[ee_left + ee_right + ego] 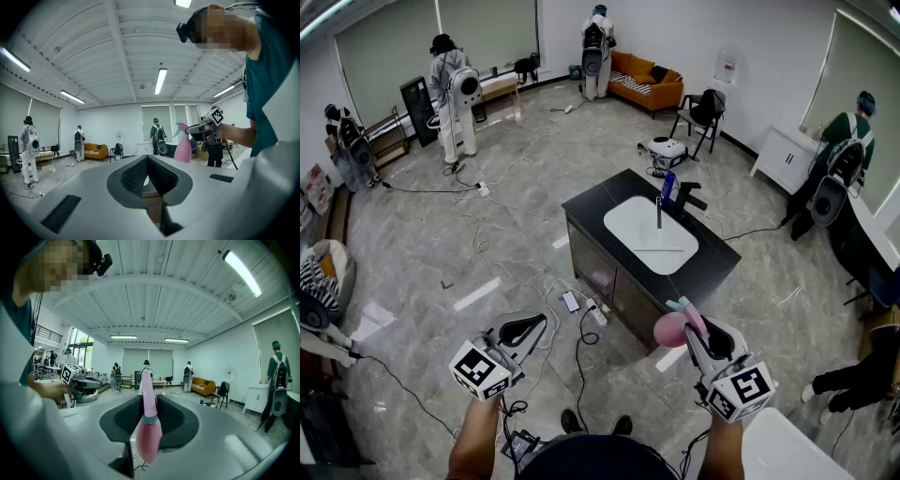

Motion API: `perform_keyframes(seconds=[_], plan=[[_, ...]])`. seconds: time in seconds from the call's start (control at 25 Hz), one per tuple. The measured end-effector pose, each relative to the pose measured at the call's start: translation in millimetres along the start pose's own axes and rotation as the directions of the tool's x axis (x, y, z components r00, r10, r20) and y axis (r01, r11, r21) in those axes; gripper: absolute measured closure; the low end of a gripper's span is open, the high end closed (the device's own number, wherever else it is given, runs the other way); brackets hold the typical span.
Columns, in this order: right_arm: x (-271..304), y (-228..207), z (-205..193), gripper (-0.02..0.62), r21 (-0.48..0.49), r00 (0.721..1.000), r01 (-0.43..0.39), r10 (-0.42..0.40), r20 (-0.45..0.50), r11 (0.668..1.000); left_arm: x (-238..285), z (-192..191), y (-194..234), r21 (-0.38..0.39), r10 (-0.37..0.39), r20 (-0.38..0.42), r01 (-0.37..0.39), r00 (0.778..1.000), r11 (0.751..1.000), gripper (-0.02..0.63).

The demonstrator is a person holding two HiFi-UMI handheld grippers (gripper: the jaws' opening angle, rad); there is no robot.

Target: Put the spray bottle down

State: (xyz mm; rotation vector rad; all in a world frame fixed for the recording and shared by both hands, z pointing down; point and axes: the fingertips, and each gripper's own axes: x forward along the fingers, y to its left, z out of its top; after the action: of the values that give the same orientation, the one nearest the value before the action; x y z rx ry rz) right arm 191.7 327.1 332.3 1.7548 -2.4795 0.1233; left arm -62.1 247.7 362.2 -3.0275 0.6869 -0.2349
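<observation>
Spray bottle point(671, 328) is clamped at neck by right gripper point(690, 323), kept off floor point(487, 234); counter point(712, 272) lies ahead. Left gripper point(534, 324) is closed, empty.

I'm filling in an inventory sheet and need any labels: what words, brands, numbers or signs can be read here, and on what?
No text is legible anywhere.
The pink spray bottle in the right tool: no label shows.
The marker cube on the left tool, and the one on the right tool: square patterns only, no letters.
The white wall unit: red patch, too small to read.
</observation>
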Motion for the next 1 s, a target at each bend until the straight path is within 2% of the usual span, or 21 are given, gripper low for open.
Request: perform_keyframes(seconds=[0.44,0.76,1.0], plan=[[30,27,-5,0.492,0.009,1.000,0.022,-0.022,-0.005,1.000,-23,-17,34,-0.007,-0.019,-0.005,0.019,1.000,1.000,0.601],[61,51,-4,0.486,0.058,1.000,0.030,-0.030,-0.001,0.998,-43,-22,63,-0.009,-0.038,0.019,0.038,0.999,0.999,0.601],[87,47,-1,0.486,0.072,1.000,0.022,-0.022,-0.005,0.997,-35,-21,77,-0.013,-0.052,0.016,0.052,0.999,0.999,0.601]])
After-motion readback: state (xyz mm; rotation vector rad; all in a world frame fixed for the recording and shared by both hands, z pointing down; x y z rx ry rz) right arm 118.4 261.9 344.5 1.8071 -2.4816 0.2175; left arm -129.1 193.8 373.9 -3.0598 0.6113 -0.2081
